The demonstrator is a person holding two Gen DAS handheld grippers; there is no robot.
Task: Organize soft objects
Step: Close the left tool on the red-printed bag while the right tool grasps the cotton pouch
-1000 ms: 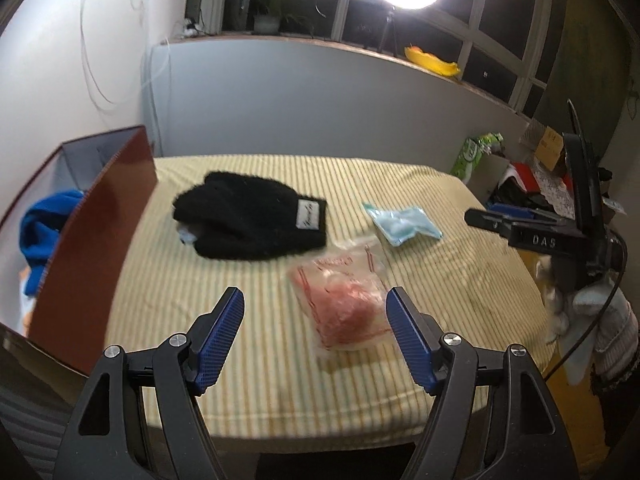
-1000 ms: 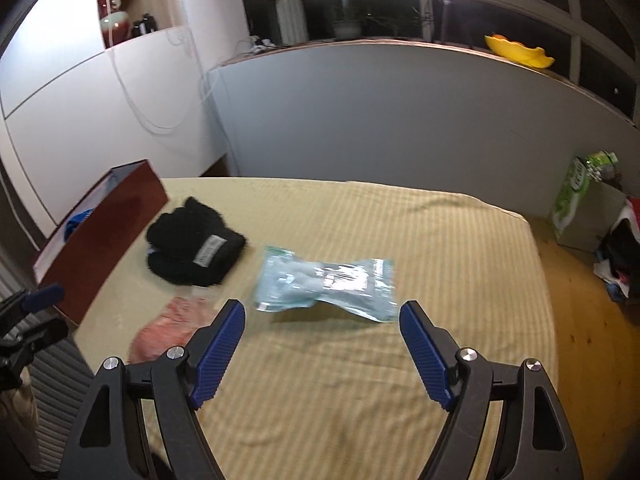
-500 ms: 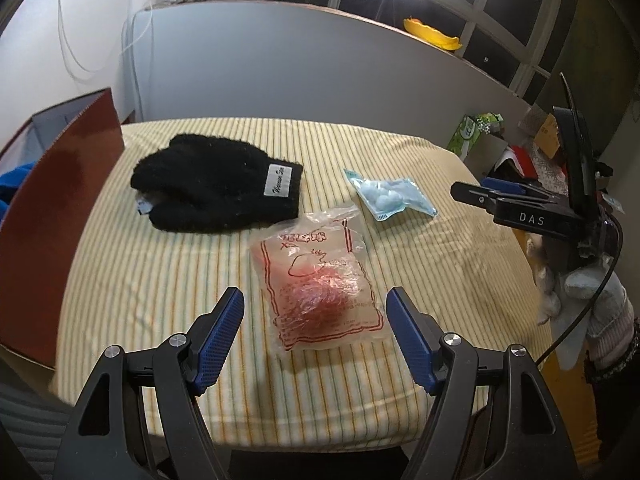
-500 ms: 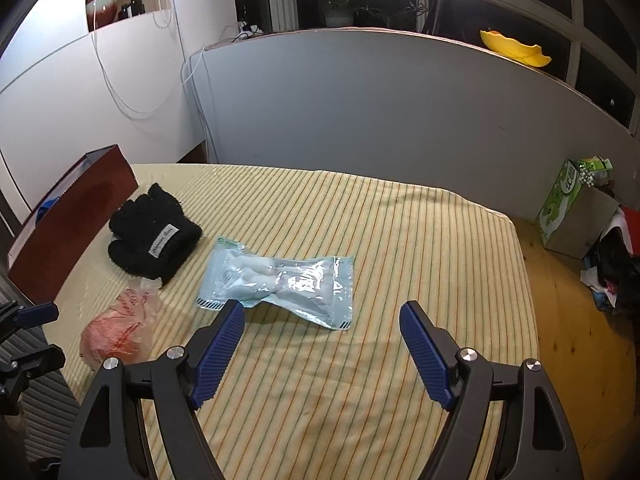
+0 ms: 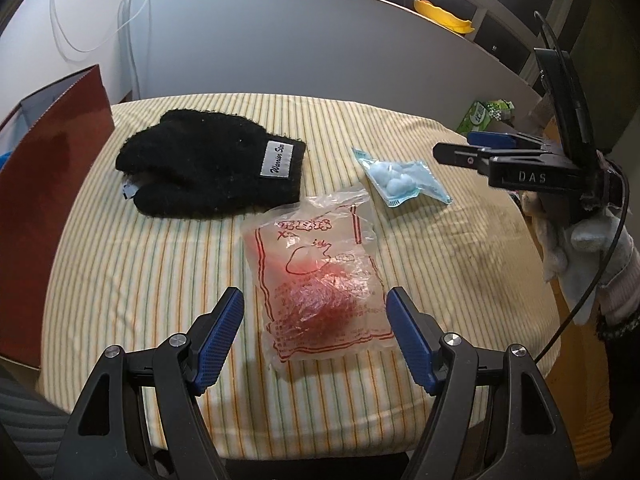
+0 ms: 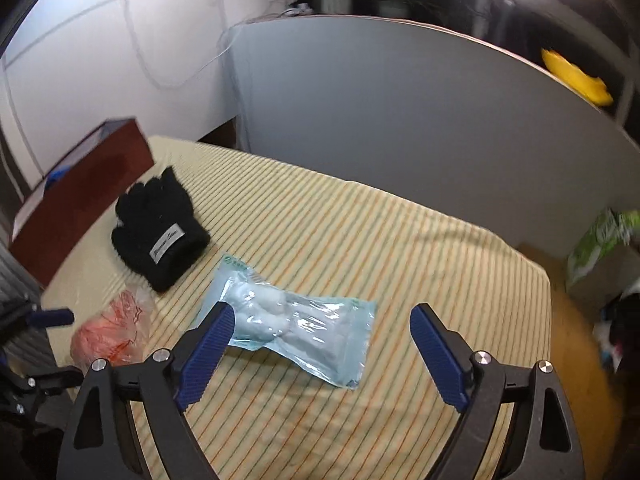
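My left tongs (image 5: pixel 314 330) gaping over one red-printed bag (image 5: pixel 320 276) mid-surface (image 5: pixel 120 280), my right tongs (image 6: pixel 322 338) widening, empty, above one blue packet (image 6: pixel 304 332), one black glove (image 5: pixel 208 168) (white label) beside one brown box (image 5: pixel 48 184).

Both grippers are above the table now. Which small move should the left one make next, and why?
Probably lower the left gripper straight onto the clear bag with red print. Its jaws stand open with nothing pressed between them, and the bag lies flat on the striped table, already lined up between the blue pads. The right gripper, jaws opening, aims at the pale blue packet.
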